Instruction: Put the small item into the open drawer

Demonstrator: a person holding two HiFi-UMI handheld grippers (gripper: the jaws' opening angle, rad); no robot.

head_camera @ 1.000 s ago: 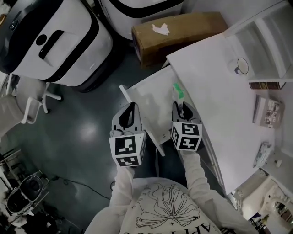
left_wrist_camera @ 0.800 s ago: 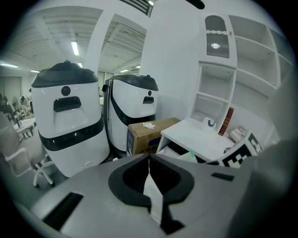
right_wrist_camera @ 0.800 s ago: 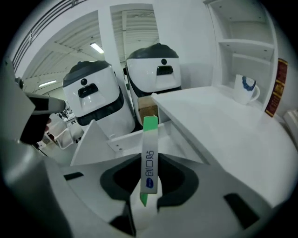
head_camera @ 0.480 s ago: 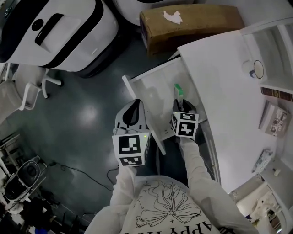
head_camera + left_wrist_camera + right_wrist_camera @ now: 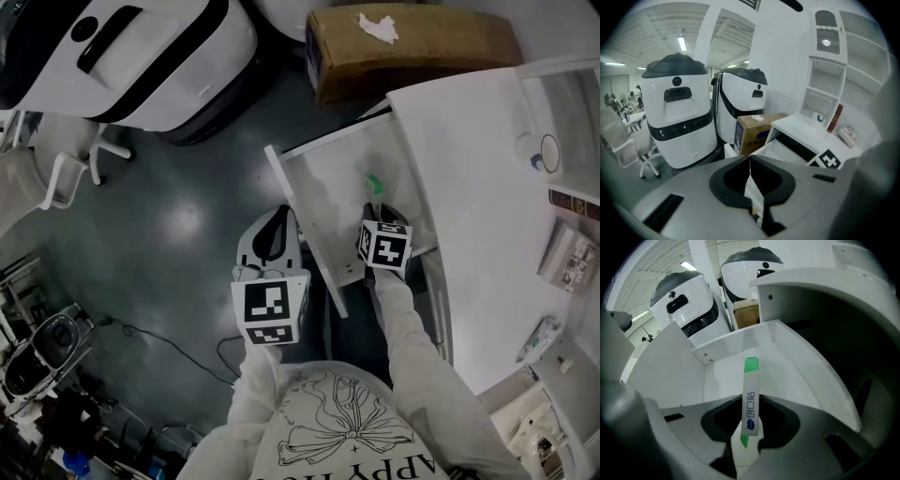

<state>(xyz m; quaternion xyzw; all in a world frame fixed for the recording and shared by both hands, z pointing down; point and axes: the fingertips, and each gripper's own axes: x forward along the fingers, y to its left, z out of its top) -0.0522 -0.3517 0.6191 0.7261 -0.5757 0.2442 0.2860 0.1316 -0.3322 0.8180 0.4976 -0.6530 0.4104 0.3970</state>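
Gripping a thin white sachet (image 5: 750,399) with green ends, the right tool (image 5: 377,212) has its jaws pinched on the lower part of the strip. The upper green end sticks out past the tips. In the head view this tool sits centre frame, over the open drawer (image 5: 333,178). The sachet's green tip shows just above the tool, over the drawer's bare white bottom. The sachet is inside the drawer's outline, clamped in the tool and not lying down. Cannot tell if the tip touches the drawer bottom.

The drawer is pulled out from under the white table (image 5: 478,187), running toward the upper left of the frame, with nothing else seen inside it. In the right gripper view the drawer's walls wrap round the sachet and the table edge hangs over the upper right.

The left tool (image 5: 273,221) is left of centre in the head view, over the dark floor (image 5: 169,216), just beside the drawer's front panel and outside it. Its jaws are together with only a sliver between them and nothing held.

White sleeves run down from both tools to the bottom of the frame. A cardboard box (image 5: 412,47) is at top centre, beyond the drawer. White machines (image 5: 141,56) are at upper left. A mug (image 5: 544,155) is on the table at the right edge.
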